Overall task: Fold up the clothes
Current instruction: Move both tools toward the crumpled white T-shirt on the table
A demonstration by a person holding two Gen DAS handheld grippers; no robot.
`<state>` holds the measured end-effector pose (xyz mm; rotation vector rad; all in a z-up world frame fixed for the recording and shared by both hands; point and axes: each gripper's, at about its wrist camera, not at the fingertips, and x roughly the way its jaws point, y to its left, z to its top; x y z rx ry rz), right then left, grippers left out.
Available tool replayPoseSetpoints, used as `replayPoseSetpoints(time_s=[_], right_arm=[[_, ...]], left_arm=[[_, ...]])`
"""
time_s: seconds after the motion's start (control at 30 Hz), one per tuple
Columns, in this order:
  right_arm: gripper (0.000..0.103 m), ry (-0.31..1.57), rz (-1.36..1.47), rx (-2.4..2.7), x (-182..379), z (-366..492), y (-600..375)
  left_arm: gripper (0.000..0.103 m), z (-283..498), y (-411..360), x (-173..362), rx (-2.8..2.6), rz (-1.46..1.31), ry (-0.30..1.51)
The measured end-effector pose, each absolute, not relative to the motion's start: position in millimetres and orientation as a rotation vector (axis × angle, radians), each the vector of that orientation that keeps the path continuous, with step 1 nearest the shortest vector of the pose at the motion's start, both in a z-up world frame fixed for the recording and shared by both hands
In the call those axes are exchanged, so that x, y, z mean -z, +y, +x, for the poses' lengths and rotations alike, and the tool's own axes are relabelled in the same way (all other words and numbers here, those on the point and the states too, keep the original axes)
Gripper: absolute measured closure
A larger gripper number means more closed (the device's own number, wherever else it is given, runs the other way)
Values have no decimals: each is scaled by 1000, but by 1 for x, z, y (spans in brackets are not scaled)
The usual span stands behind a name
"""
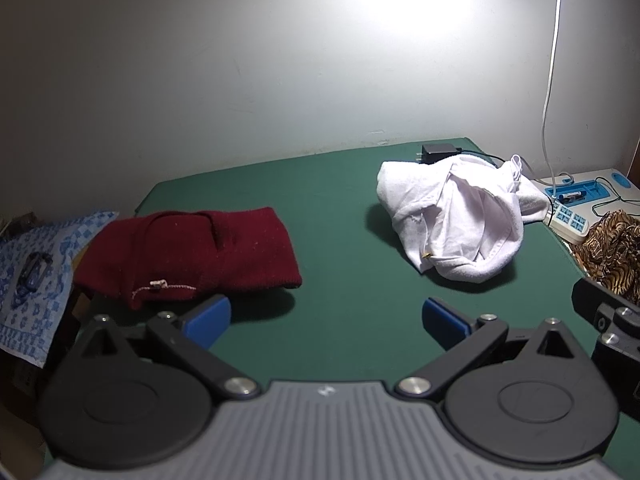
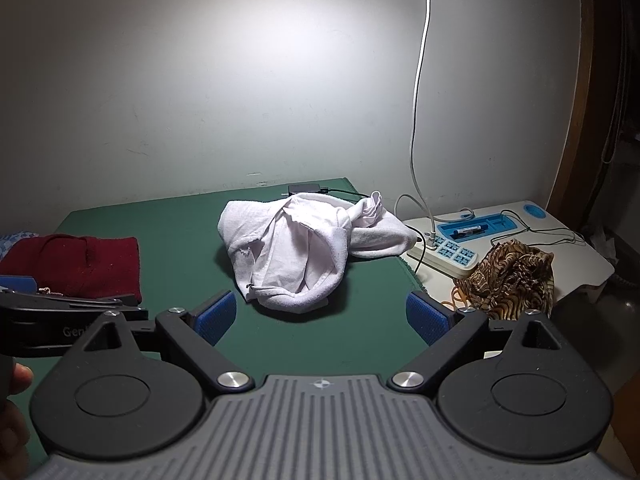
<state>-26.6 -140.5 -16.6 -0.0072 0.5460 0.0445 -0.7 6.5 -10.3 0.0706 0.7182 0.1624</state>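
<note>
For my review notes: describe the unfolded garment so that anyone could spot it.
On the green mat, look to its far right side, near the power strip. The white garment lies there in a crumpled heap, unlike the dark red garment, which lies flat on the left.

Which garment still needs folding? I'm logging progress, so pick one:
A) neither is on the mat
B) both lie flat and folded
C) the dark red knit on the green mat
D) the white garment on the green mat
D: the white garment sits in a crumpled heap on the green mat, while the dark red knit lies flat as a neat rectangle at the mat's left edge.
</note>
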Motion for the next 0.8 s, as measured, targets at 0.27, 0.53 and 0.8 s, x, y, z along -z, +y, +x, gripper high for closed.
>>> replayPoseSetpoints(time_s=[0.27, 0.53, 0.8], right_arm=[[9, 558, -2, -45, 19, -23, -141], [9, 573, 8, -44, 23, -20, -145], [9, 597, 18, -48, 30, -11, -148]], left_arm=[[1, 0, 2, 13, -155, 89, 727], [1, 4, -5, 17, -145, 104, 743], [1, 11, -11, 25, -141, 111, 764]])
